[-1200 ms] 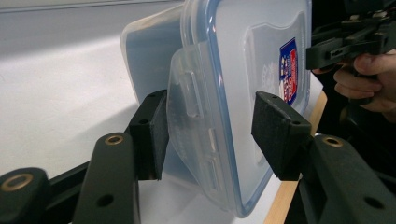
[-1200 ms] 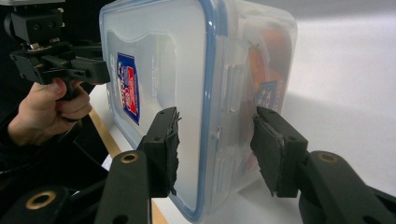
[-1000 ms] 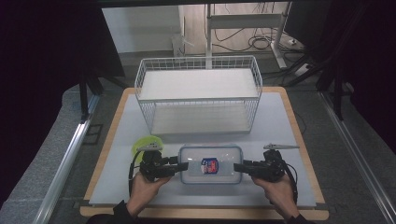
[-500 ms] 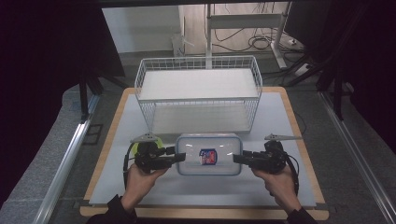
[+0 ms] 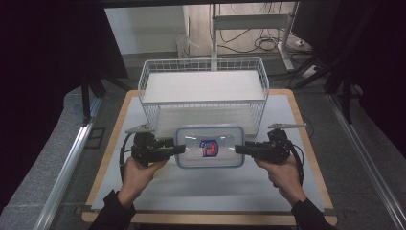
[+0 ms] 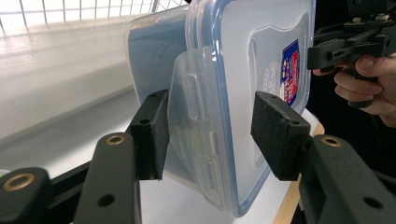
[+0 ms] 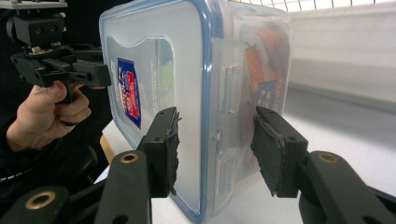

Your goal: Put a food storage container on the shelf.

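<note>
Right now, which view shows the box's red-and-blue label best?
The high view: the label faces the camera, mid-lid on the box. The left gripper view shows it edge-on; the right gripper view slanted.

White-topped table (image 5: pixel 201 191), wire basket (image 5: pixel 203 91)

Both forearms in dark sleeves coming in from the bottom of the high view, hands level with each other and well apart. Left hand (image 5: pixel 139 173) wrapped round the handle of the black two-jaw left gripper (image 5: pixel 179 149), jaws pointing inward toward the right. Right hand (image 5: pixel 282 171) wrapped round the black two-jaw right gripper (image 5: pixel 239 149), jaws pointing inward toward the left, straight at its partner. Each gripper topped by a grey three-cornered plate, a black cable looping back past the wrist. In both gripper views, jaws held partway apart, foam pads (image 6: pixel 154 135) pressing the opposite short ends of a clear lidded plastic box (image 5: pixel 209 146), carried between them.
</note>
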Available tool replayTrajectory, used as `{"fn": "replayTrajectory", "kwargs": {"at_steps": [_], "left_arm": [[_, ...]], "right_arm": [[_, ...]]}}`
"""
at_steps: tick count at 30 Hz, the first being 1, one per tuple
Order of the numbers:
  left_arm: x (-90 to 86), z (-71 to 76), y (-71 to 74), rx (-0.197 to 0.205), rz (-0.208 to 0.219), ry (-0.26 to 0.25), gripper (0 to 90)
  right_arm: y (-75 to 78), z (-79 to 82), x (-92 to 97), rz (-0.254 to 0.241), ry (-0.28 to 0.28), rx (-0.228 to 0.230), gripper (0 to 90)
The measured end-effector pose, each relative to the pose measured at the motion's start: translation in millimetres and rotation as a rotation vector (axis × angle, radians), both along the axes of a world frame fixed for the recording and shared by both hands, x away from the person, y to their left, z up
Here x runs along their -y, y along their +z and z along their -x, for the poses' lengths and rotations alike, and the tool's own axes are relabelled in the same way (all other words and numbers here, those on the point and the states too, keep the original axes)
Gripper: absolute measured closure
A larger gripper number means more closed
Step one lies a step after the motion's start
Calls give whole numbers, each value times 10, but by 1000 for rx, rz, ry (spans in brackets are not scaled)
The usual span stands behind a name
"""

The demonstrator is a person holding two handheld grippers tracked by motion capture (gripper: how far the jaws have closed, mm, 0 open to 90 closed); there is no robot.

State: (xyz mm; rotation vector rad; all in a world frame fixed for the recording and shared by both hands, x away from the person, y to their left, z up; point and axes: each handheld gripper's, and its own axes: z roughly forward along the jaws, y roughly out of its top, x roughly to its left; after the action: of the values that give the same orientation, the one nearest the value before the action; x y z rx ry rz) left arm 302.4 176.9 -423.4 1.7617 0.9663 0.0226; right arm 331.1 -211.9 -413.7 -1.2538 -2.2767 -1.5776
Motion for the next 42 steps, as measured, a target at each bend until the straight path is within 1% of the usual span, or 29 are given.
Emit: {"fn": "replayTrajectory", "kwargs": {"at_steps": [6, 9, 11, 17, 19, 22, 29, 31, 35, 37, 42], "left_arm": [[-50, -70, 138, 10, 6, 7, 485], [-68, -108, 226, 16, 5, 12, 485], [-81, -134, 291, 22, 2, 16, 486], [-128, -222, 495, 40, 1, 19, 485], [-141, -258, 560, 40, 4, 21, 485], [-159, -325, 641, 45, 1, 21, 486], [-192, -487, 816, 54, 1, 26, 486], [-200, -532, 870, 58, 9, 30, 486], [-216, -631, 986, 66, 9, 30, 487], [-222, -698, 1047, 73, 16, 33, 488], [-242, -845, 1132, 71, 33, 37, 490]], "right_arm": [[155, -79, -51, 3, 3, 10, 522], [228, -128, -73, -2, 2, 19, 522], [277, -164, -86, -10, 1, 16, 522], [475, -256, -132, -18, 0, 42, 521], [543, -289, -147, -19, -1, 50, 521], [629, -360, -165, -21, -1, 54, 521], [763, -527, -198, -38, -2, 60, 521], [809, -572, -205, -43, -4, 64, 521], [895, -664, -215, -56, -7, 67, 520], [938, -714, -219, -62, -7, 70, 521], [1036, -854, -231, -71, -17, 70, 521]]}}
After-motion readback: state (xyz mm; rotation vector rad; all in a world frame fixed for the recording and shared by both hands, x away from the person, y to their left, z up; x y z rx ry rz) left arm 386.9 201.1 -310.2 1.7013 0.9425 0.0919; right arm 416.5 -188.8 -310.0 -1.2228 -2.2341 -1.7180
